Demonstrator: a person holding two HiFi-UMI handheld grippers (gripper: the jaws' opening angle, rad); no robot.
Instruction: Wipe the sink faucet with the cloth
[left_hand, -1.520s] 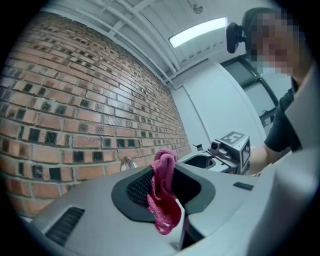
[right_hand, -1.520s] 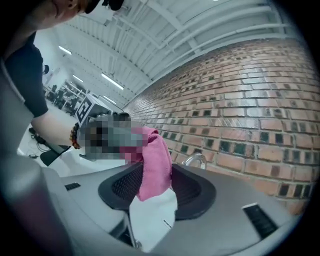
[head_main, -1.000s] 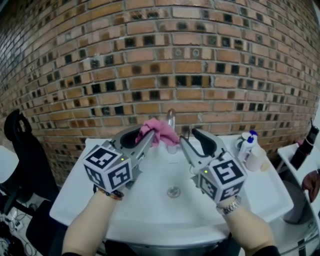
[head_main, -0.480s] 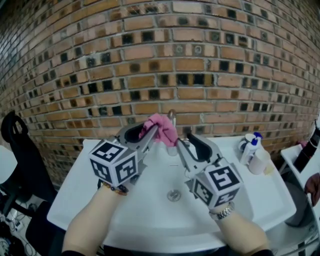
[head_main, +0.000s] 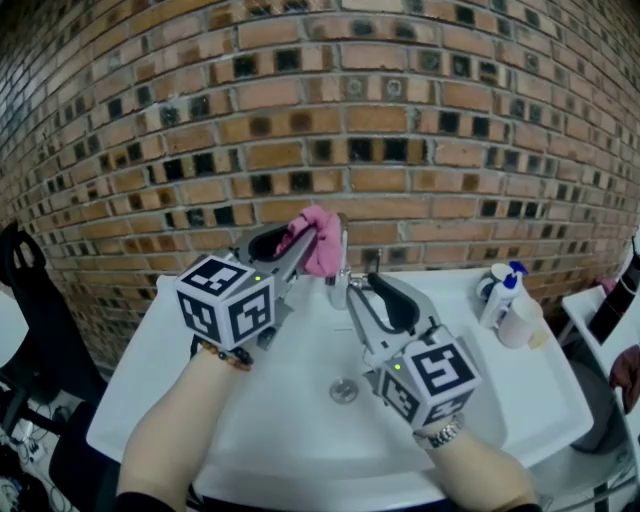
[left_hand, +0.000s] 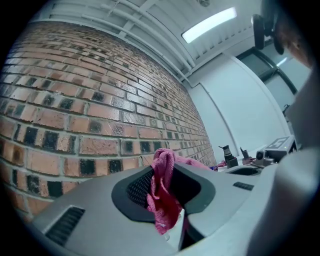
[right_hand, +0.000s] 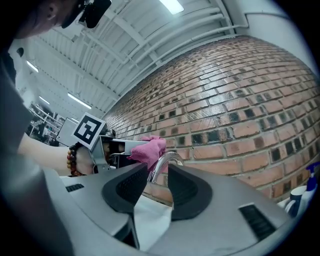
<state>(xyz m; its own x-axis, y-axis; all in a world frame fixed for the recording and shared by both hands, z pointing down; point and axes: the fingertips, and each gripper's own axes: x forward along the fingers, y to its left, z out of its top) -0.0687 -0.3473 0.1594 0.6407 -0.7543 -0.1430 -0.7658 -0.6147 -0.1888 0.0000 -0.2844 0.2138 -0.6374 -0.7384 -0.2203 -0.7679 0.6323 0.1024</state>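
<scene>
left tool (left_hand: 169, 215): clamped tight on the pink cloth (left_hand: 161, 192), with the wad poking past the tips so fabric hits the metal, not plastic
cloth spot: right at the left tool's tips, up against the top of the faucet (head_main: 342, 258)
right tool (right_hand: 157, 172): jaws parted, nothing pinched. The faucet lines up in the gap ahead, I'm guessing to steady it
next: probably rubbing down the spout

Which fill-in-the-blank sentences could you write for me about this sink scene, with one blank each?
1. The left gripper is shut on a ___ cloth.
2. The wall behind the sink is built of ___.
3. The right gripper has its jaws apart, with the ___ between them.
Missing words: pink; brick; faucet.
</scene>
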